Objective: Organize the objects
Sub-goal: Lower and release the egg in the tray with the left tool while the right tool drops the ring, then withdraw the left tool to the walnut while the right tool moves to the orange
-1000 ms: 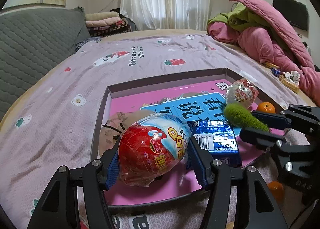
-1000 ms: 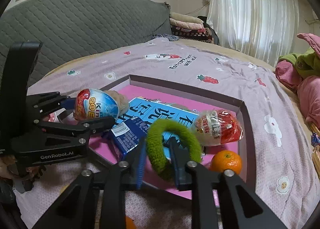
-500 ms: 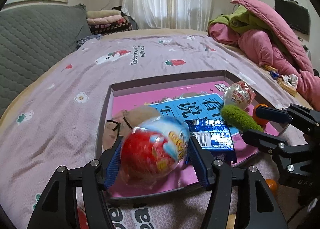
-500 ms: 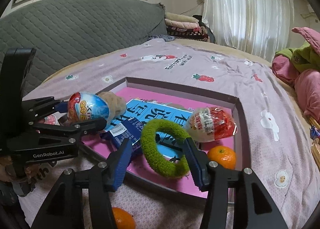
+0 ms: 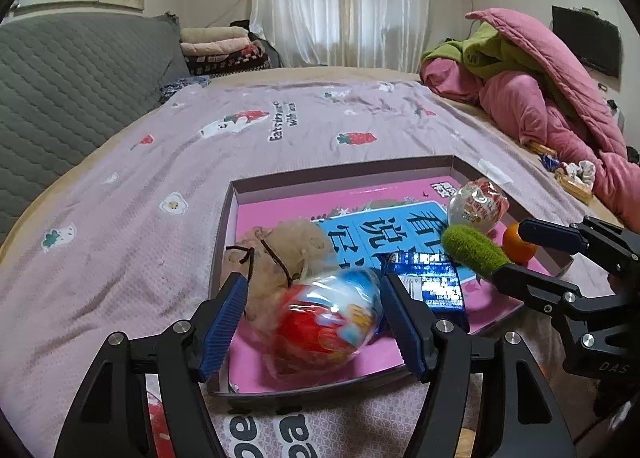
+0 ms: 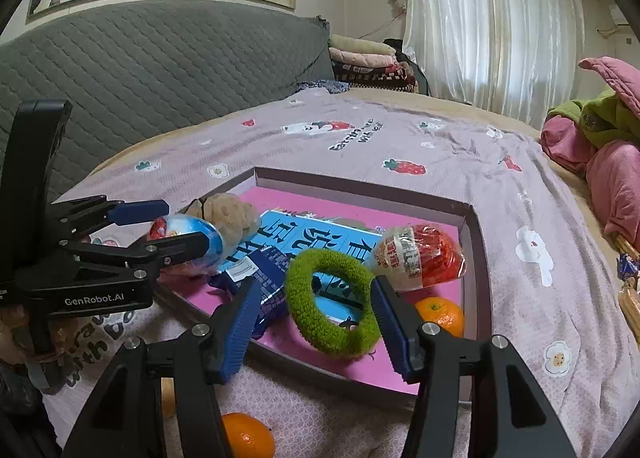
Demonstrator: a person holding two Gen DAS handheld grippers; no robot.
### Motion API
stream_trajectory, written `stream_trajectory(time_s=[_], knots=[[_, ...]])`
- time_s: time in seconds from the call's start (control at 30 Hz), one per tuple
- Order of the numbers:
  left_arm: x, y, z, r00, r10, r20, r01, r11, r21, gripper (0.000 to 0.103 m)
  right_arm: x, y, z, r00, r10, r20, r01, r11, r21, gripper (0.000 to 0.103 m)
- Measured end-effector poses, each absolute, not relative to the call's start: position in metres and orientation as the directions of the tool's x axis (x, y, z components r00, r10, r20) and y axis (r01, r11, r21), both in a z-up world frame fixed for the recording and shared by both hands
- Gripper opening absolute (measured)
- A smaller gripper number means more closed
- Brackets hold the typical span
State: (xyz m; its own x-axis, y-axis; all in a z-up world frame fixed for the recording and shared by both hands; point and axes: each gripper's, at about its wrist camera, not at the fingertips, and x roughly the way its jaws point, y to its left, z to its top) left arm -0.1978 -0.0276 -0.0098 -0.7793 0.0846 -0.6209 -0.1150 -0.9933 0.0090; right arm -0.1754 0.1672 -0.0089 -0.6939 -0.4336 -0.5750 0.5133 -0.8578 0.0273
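Your left gripper (image 5: 314, 316) stands wide open around the blurred toy egg (image 5: 328, 328); your right gripper (image 6: 314, 316) gapes around the green ring (image 6: 332, 302), lower centre.

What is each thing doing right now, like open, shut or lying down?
tray, open, no lid
left gripper, open
right gripper, open
blue-and-red egg, loose in the tray, blurred
green ring, lying in the tray, ungripped
red-and-white egg, on its side
blue packet, lying flat
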Motion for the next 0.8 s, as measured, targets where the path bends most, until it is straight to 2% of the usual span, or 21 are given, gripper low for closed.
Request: stream_trajectory(time_s=[0.4, 0.8], knots=[[-0.185, -0.033, 0.015, -0.805, 0.098, -0.586, -0.104, -0.994, -0.024, 0.072, -0.167, 0.177, 0.005, -0.714, -0.458, -0.530, 0.505, -0.861, 0.064, 0.067], [-0.153, -0.030, 0.034, -0.830, 0.090, -0.551, -0.085, -0.996, -0.036, 0.072, -0.142, 0.179, 0.016, -0.721, -0.480, -0.500, 0.538, -0.843, 0.034, 0.070]])
